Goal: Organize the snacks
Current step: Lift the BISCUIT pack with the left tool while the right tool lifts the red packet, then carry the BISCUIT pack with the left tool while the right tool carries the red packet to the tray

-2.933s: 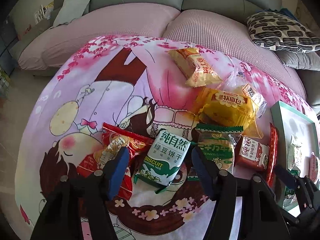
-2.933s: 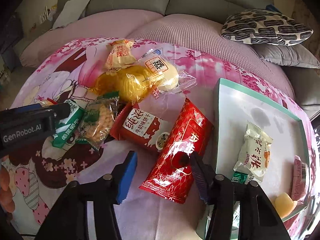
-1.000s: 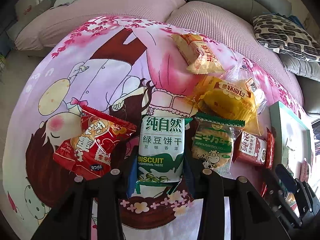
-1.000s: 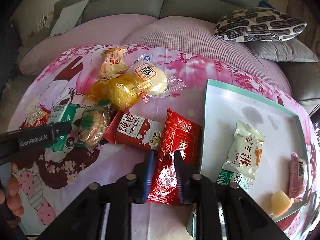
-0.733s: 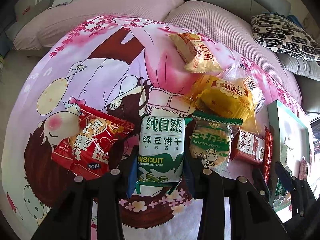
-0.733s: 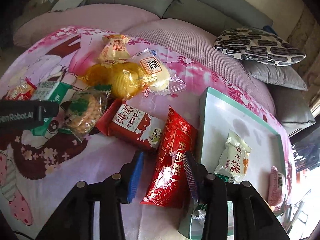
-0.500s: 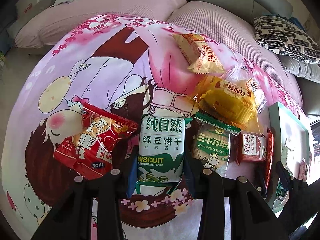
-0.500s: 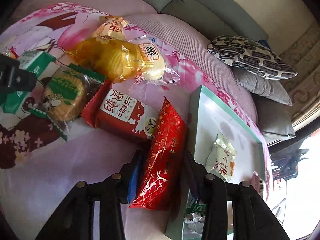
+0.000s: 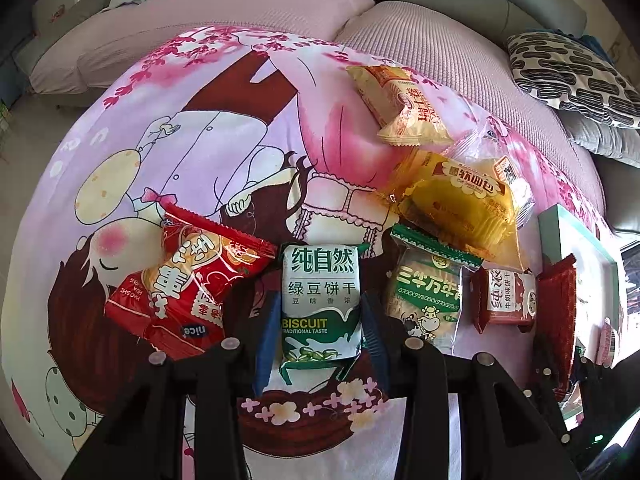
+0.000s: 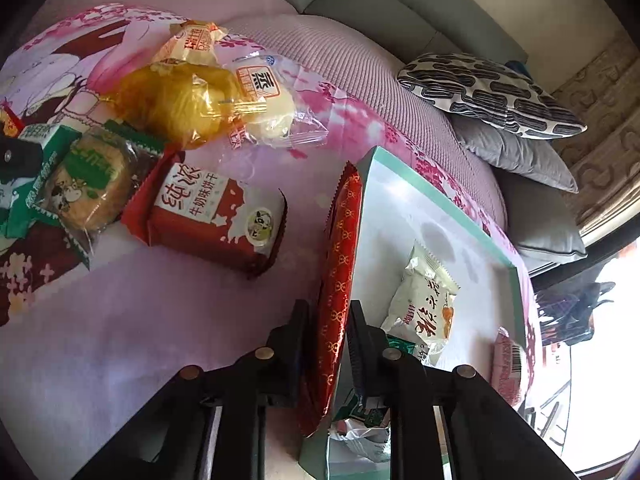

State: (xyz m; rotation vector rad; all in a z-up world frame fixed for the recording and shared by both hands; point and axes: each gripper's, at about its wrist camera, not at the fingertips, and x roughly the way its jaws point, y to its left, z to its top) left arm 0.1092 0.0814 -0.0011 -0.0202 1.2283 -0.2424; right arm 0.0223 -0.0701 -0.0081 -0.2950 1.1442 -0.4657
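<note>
Around you it's a grey sofa (image 10: 384, 4), the teal tray (image 10: 440, 200) already holding packets, and your right gripper (image 10: 328, 320) pinching the red gold-patterned packet (image 10: 340, 248) edge-up at the tray's rim, while your left gripper (image 9: 320, 324) clamps the green mung-bean biscuit pack (image 9: 320, 296), wedged between a red rice-cracker bag (image 9: 188, 284) and a green-sealed biscuit (image 9: 428, 296).

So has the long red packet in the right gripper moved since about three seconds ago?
Yes. The red packet, which lay flat beside the teal tray, now stands on edge in the right gripper, its top against the tray's near rim.
</note>
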